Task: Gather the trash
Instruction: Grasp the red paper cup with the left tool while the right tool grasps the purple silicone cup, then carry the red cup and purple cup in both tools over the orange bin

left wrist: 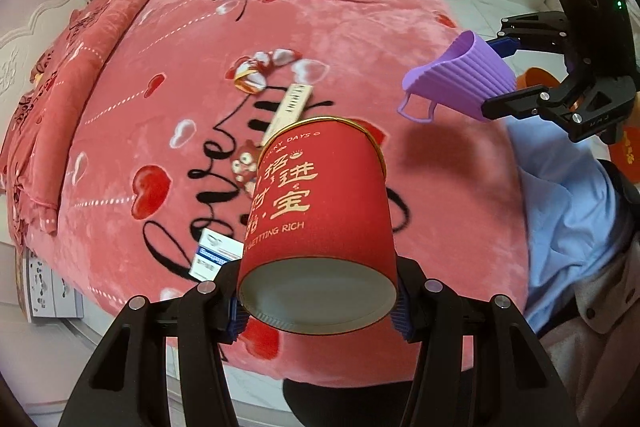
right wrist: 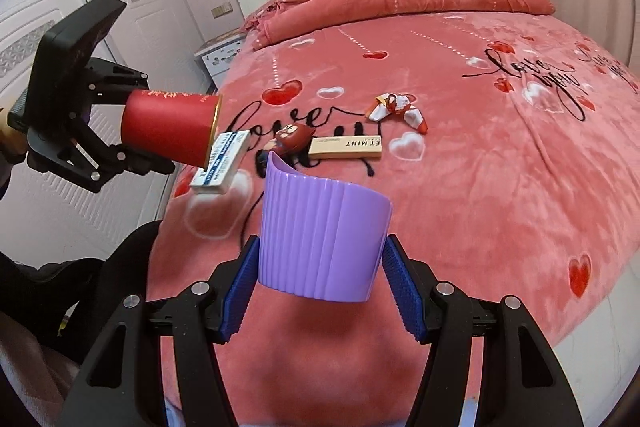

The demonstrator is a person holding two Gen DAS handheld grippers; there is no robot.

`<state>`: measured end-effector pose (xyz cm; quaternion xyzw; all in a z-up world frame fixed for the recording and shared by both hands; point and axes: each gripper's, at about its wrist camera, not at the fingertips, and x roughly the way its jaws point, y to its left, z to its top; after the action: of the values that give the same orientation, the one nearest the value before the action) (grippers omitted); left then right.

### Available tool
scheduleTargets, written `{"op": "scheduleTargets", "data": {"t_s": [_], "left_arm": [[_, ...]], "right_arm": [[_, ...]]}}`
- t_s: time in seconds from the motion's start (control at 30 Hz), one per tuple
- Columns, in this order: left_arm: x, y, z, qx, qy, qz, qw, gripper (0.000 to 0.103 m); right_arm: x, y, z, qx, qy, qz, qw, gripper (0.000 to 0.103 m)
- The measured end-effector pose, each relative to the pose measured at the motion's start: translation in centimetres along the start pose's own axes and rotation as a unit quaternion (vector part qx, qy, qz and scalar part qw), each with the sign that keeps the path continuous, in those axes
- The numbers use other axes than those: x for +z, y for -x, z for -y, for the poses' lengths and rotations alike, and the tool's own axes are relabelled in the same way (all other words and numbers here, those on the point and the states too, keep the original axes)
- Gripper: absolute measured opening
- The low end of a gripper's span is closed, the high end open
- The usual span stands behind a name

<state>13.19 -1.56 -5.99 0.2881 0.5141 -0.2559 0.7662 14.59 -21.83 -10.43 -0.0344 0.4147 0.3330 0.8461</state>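
While both grippers are already loaded, the trash itself lies ahead on the bed (right wrist: 500,187). The left gripper (left wrist: 320,301) is clamped across the base of a red cup (left wrist: 320,203), its mouth pointing away toward the bedspread; the right gripper (right wrist: 320,291) holds a purple cup (right wrist: 320,239) by its lower wall, blue pads (right wrist: 240,291) pressed on either side.

Both cups look light. The red one seems to be thin card or paper, so a hard squeeze would likely dent it; gripping low near the stiffer bottom rim, as now, looks right. The purple one is ribbed and appears to be soft silicone, apt to flex and slip, so a hold close to its base is safest.

On the bedspread, near the foot, lie a small white-and-blue box (right wrist: 220,163), a cream box (right wrist: 346,147) lettered MINT, a brown figure (right wrist: 294,137) between them, and a crumpled red-and-white wrapper (right wrist: 396,111) a little further off. All appear light; the boxes are stiff and could be pinched across their narrow sides, while the wrapper is soft and will crush. The plush cover gives no firm backing for scooping.

With both grippers full, neither is free to pick anything; the cups would have to serve as bins. The person's blue sleeve (left wrist: 568,211) sits near the right gripper.
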Motion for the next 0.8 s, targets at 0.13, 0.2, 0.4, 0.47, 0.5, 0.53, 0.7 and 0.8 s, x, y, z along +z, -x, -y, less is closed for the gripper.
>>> {"op": "scheduleTargets", "data": {"t_s": [0.13, 0.2, 0.4, 0.47, 0.5, 0.53, 0.7, 0.8], "left_arm": [[-0.4, 0.9, 2.0, -0.005, -0.006, 0.008, 0.9999, 0.056], [-0.5, 1.1, 3.0, -0.007, -0.011, 0.011, 0.9999, 0.056], [0.4, 1.9, 6.7, -0.015, -0.037, 0.027, 0.9988, 0.056], [1.3, 2.2, 8.3, -0.018, -0.051, 0.035, 0.9979, 0.056], [1.9, 2.3, 9.2, -0.020, -0.061, 0.038, 0.9972, 0.056], [2.3, 2.3, 9.7, -0.023, -0.067, 0.040, 0.9967, 0.056], [5.3, 2.1, 13.6, -0.037, -0.108, 0.054, 0.9920, 0.056], [7.7, 1.8, 16.8, -0.052, -0.141, 0.062, 0.9867, 0.056]], "right_arm": [[-1.2, 2.0, -0.7, -0.004, -0.001, 0.007, 1.000, 0.061], [-2.0, 3.2, -1.0, -0.007, -0.003, 0.012, 1.000, 0.061], [-4.4, 7.1, -1.0, -0.025, -0.017, 0.032, 0.999, 0.061], [-5.4, 8.5, -0.7, -0.033, -0.026, 0.040, 0.998, 0.061], [-5.9, 9.2, -0.6, -0.037, -0.030, 0.043, 0.998, 0.061], [-6.6, 10.1, -0.3, -0.043, -0.036, 0.047, 0.997, 0.061], [-9.6, 13.5, 1.4, -0.069, -0.063, 0.059, 0.994, 0.061], [-11.5, 16.0, 2.9, -0.089, -0.084, 0.069, 0.990, 0.061]]}}
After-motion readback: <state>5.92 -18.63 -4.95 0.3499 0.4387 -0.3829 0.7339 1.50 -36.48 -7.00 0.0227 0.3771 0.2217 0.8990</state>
